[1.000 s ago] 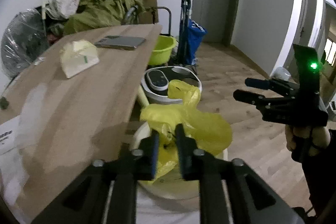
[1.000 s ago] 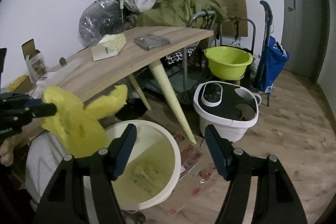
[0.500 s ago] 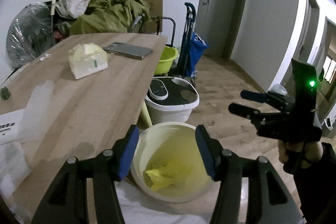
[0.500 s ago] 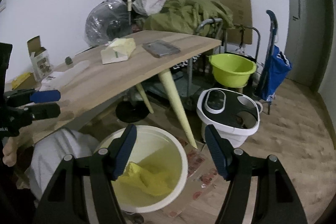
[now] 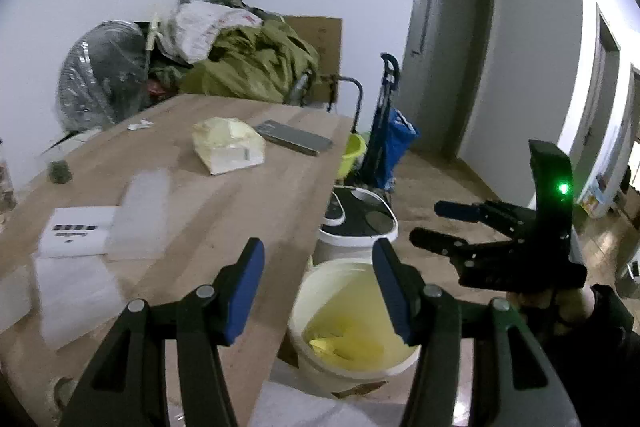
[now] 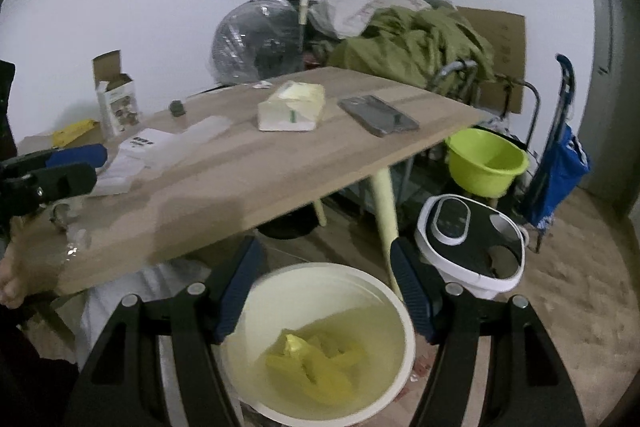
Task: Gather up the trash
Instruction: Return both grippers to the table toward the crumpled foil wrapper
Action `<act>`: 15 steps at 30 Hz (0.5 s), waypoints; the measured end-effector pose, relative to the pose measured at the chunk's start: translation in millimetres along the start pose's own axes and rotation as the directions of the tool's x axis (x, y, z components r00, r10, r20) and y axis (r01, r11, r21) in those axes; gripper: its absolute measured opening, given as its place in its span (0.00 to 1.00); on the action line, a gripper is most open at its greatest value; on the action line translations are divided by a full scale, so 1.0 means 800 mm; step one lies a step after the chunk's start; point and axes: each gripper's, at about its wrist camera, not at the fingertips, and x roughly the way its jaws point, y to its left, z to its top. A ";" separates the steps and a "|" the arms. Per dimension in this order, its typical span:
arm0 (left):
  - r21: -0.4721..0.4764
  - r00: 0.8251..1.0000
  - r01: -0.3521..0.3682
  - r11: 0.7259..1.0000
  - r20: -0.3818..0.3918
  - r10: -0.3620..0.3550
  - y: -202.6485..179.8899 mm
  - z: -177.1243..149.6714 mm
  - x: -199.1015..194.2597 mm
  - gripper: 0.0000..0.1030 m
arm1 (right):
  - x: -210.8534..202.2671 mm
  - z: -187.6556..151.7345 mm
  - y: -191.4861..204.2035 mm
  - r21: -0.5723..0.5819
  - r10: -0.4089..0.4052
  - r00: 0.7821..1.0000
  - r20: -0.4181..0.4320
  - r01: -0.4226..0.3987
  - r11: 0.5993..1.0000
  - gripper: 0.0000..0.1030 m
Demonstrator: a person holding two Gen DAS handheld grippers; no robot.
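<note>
A crumpled yellow plastic bag (image 5: 336,343) (image 6: 316,359) lies at the bottom of the cream bucket (image 5: 298,311) (image 6: 320,269) on the floor beside the wooden table (image 5: 240,199) (image 6: 260,179). My left gripper (image 5: 318,251) (image 6: 98,163) is open and holds nothing, over the table's edge and the bucket. My right gripper (image 6: 326,251) (image 5: 427,220) hangs open above the bucket, also with nothing in it. On the table lie a cream tissue pack (image 5: 228,145) (image 6: 292,107), clear plastic wrappers (image 5: 138,215), a white label sheet (image 5: 74,237) and a small dark green lump (image 5: 60,171).
A grey flat device (image 6: 378,121), a small open carton (image 6: 116,103) and a yellow packet (image 6: 76,131) are also on the table. On the floor stand a white and black appliance (image 6: 468,243), a green basin (image 6: 486,163) and a blue trolley (image 6: 560,167). Clothes and a wrapped fan are piled behind.
My left gripper opened and let go of the yellow bag, which dropped into the bucket. Both grippers have since risen and drawn back from it.
</note>
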 end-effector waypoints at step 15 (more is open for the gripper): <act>-0.114 0.980 -0.183 0.976 0.059 0.191 0.059 -0.029 -0.080 0.55 | 0.036 0.040 0.090 -0.138 0.176 0.984 0.006 -0.173 0.975 0.64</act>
